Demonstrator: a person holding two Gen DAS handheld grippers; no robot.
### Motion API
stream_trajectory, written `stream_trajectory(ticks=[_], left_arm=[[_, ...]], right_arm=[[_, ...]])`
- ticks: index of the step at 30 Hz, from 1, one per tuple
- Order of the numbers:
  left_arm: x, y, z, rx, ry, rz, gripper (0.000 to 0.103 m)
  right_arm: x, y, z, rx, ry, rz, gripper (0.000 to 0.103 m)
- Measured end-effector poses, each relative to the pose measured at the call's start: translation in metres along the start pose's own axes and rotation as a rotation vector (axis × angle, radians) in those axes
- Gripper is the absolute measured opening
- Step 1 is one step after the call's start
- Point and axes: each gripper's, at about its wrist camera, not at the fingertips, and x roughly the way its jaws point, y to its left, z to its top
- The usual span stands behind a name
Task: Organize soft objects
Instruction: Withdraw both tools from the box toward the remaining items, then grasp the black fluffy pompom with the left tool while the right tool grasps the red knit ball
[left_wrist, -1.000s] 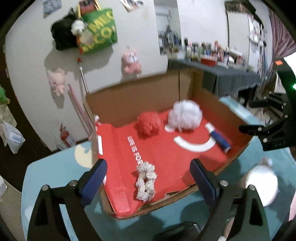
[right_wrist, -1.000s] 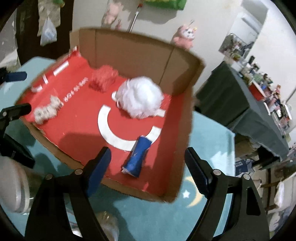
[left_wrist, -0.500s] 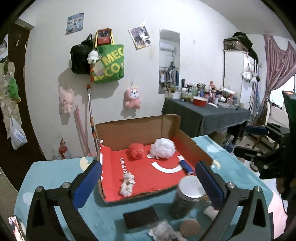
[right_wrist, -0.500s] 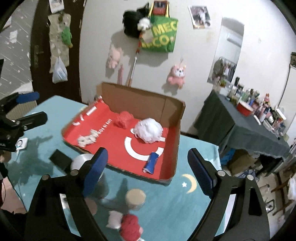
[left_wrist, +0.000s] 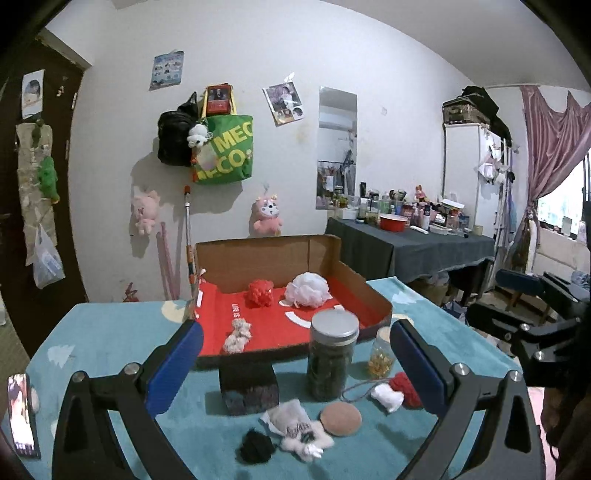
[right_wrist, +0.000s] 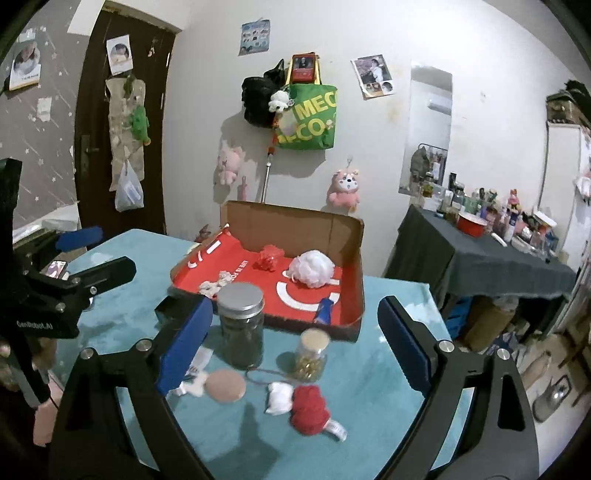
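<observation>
A cardboard box (left_wrist: 364, 286) with a red lining holds a red pompom (left_wrist: 260, 293), a white mesh puff (left_wrist: 308, 290), a cream scrunchie (left_wrist: 236, 334) and a blue roll (right_wrist: 324, 311). On the teal table in front of it lie a red-and-white soft toy (right_wrist: 308, 406), a black fluffy ball (left_wrist: 256, 446), a white cloth pouch (left_wrist: 295, 428) and a round pink pad (left_wrist: 340, 419). My left gripper (left_wrist: 295, 332) hangs wide open and empty over these loose items. My right gripper (right_wrist: 295, 310) is empty too, its jaws still opening, back from the box's near edge.
A tall glass jar with a metal lid (left_wrist: 332, 358) and a small cork-lidded jar (left_wrist: 380, 354) stand before the box, beside a black block (left_wrist: 249, 387). A phone (left_wrist: 22, 417) lies at the table's left edge. A dark-clothed, cluttered side table (left_wrist: 413, 247) stands behind on the right.
Both grippers have drawn back from inside the box toward the table's near side, so the jars and loose items now show. Both pairs of jaws stand wider.
</observation>
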Motion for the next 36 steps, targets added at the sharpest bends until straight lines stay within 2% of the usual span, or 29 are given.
stream_trajectory(ticks=[5,11,20,27,36], left_arm=[[-0.008,-0.008,-0.027,-0.015,-0.018,0.020,0.103],[0.001,-0.009,-0.059,-0.046,0.020,0.048,0.103],[0.019,-0.004,-0.098,-0.083,0.089,0.046,0.103],[0.035,0.003,-0.121,-0.124,0.137,0.055,0.103],[0.051,0.007,-0.136,-0.142,0.190,0.065,0.103]], right_arm=[[-0.010,0.007,-0.031,0.013,-0.044,-0.047,0.092],[-0.007,0.012,-0.065,0.061,-0.065,-0.088,0.092],[0.013,0.013,-0.109,0.088,0.001,-0.120,0.092],[0.029,0.011,-0.137,0.130,0.051,-0.111,0.092],[0.043,0.021,-0.157,0.081,0.087,-0.137,0.092]])
